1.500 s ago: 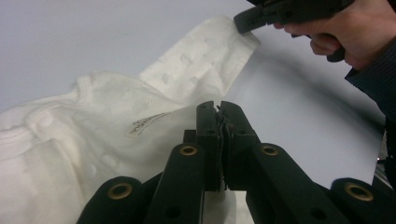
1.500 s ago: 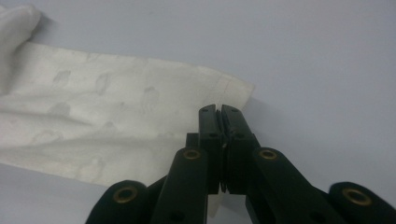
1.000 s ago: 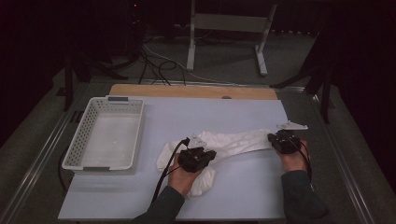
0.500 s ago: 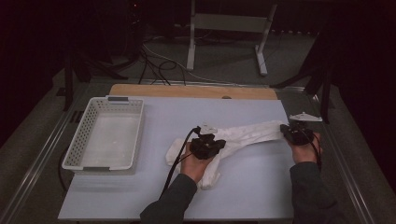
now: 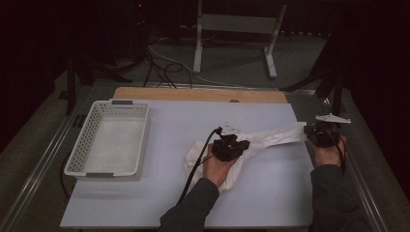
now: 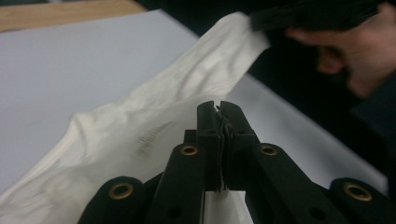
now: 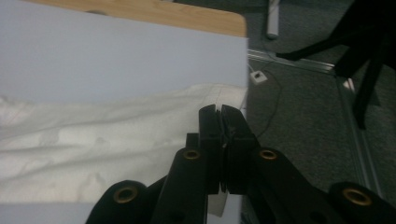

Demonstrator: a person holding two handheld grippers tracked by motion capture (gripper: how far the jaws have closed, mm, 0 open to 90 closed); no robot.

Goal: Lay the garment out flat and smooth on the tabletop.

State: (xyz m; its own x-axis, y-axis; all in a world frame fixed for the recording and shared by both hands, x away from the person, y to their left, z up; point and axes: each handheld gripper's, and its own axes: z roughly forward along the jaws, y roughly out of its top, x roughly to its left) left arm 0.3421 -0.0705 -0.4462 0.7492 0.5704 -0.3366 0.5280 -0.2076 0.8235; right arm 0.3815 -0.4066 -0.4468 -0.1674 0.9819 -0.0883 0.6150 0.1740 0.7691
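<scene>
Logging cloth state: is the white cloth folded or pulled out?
Pulled out: white cloth stretches between left gripper and right gripper; its near end stays bunched.

A white plastic basket with holes in its sides point(image 5: 82, 145) sits on the left of the pale table top point(image 5: 183, 121). Far behind, a grey metal stand point(image 5: 237, 24) and black cables point(image 5: 164, 67) are on the floor.

The cloth point(image 5: 270, 137) looks like soft, creased white fabric; the basket point(image 5: 109, 145) seems matt perforated plastic; the table point(image 5: 193, 121) has a smooth pale top, edged in wood.
</scene>
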